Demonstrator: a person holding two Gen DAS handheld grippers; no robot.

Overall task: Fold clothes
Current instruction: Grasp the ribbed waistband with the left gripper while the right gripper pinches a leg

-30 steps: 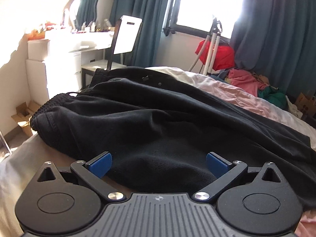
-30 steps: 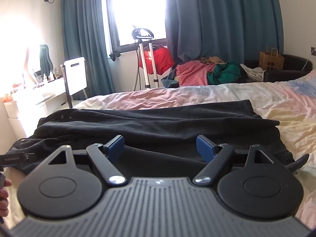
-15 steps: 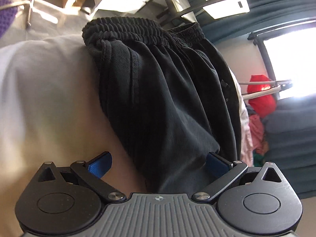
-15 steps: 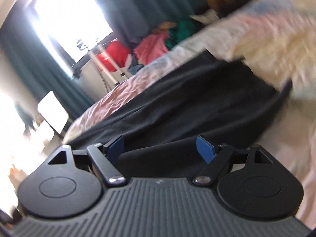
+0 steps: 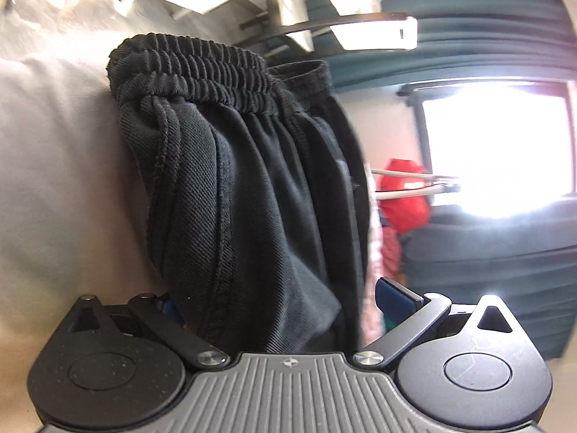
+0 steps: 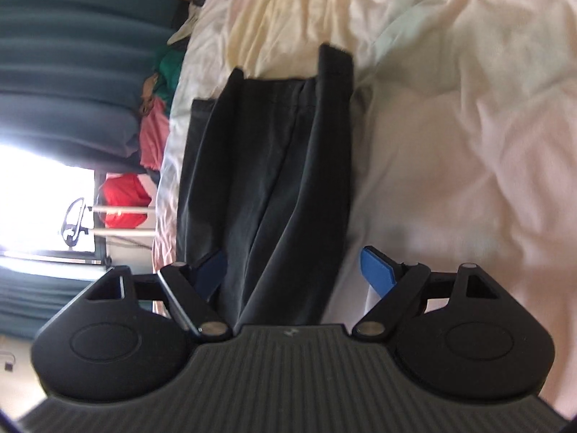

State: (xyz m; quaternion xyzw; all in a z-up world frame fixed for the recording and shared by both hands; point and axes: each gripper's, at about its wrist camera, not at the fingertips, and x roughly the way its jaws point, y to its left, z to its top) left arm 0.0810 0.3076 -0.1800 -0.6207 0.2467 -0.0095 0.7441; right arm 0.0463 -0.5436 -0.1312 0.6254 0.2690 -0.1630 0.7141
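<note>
Soft, limp black trousers (image 5: 252, 195) on the bed (image 6: 450, 144) — both claws, left (image 5: 277, 303) and right (image 6: 292, 270), gape wide astride them; grip the thick waistband (image 5: 187, 68).

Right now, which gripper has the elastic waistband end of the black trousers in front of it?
The left gripper: the ribbed waistband lies ahead of it. The right gripper faces the plain hem end.
</note>
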